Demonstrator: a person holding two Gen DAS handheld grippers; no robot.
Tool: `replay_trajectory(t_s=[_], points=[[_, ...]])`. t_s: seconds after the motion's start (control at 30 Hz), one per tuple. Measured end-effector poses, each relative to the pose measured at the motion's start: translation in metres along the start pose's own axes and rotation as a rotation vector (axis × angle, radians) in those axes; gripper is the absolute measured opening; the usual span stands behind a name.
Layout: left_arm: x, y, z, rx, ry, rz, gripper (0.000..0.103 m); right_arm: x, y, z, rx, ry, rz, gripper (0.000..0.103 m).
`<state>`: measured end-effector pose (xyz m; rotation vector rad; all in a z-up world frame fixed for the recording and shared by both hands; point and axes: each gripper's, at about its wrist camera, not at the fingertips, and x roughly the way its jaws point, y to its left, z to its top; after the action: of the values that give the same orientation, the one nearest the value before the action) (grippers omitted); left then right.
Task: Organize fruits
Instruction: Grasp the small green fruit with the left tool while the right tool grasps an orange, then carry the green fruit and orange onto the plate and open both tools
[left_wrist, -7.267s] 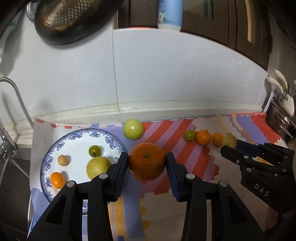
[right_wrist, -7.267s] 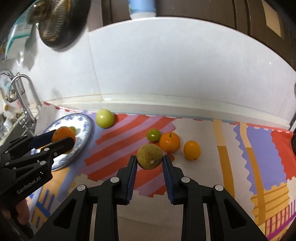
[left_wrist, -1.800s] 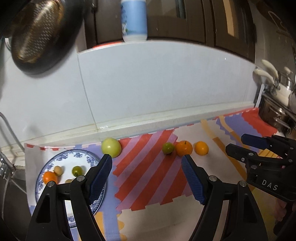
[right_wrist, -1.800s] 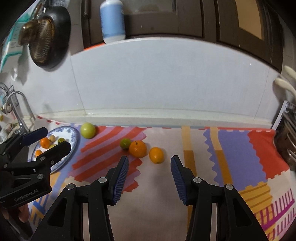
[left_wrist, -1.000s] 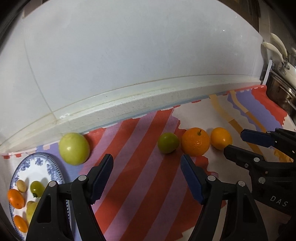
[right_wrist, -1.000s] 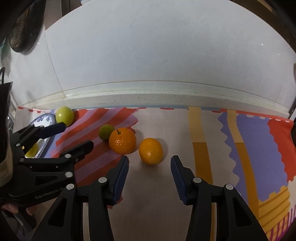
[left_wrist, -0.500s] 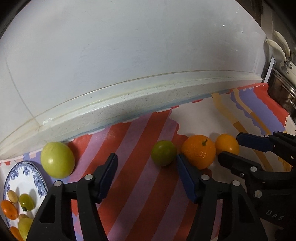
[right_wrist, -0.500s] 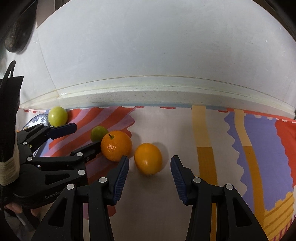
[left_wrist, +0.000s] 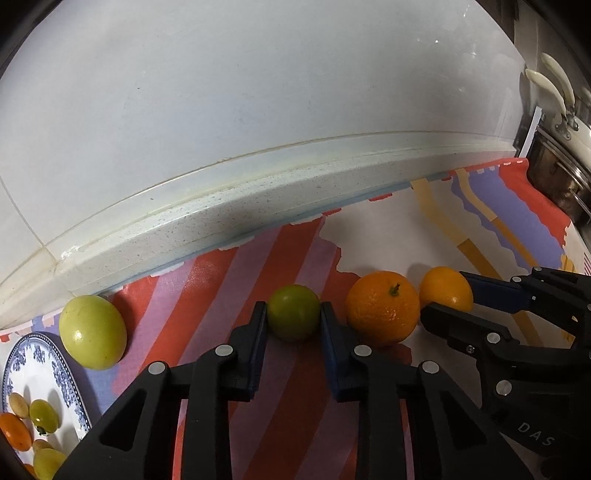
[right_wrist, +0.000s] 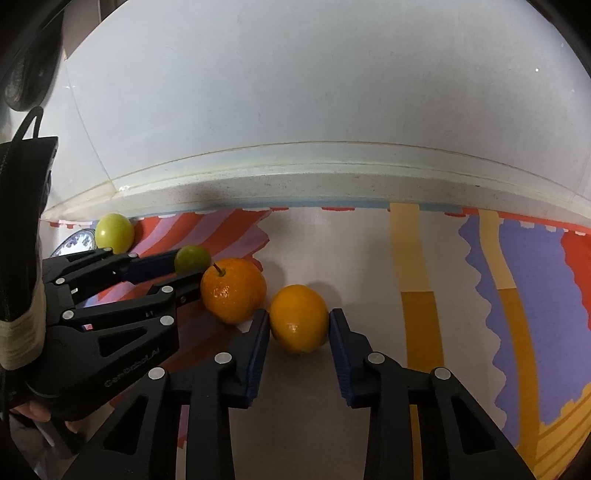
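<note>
The left tool is closed on the small green fruit; the right tool's jaws are closing on the smooth orange fruit. Both fruits rest on the tabletop's striped mat, flanking the dimpled, stemmed orange. Risk is judged: round, glossy skins may be squeezed out of the flat pads, or the middle orange nudged and rolled during lifting toward the patterned plate.

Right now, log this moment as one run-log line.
left gripper: shut on small green round fruit | right gripper: closing on small smooth orange fruit | stemmed orange: untouched, on mat
</note>
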<state>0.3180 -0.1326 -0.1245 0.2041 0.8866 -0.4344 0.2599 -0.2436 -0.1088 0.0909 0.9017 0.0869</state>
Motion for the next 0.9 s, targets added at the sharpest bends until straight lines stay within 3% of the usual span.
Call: replay_trajectory(t_s=[0.33,0.9], points=[[-0.035,0.007,-0.006,-0.053,-0.046,0.011,0.028,-0.018,0.009,0.003,-0.013,-0.043,-0.009,0.034],[-0.136,0.015,-0.021,-0.119,-0.183,0.018,0.028,-0.096,0.034,0.005,-0.057,-0.155,0.051,0.034]])
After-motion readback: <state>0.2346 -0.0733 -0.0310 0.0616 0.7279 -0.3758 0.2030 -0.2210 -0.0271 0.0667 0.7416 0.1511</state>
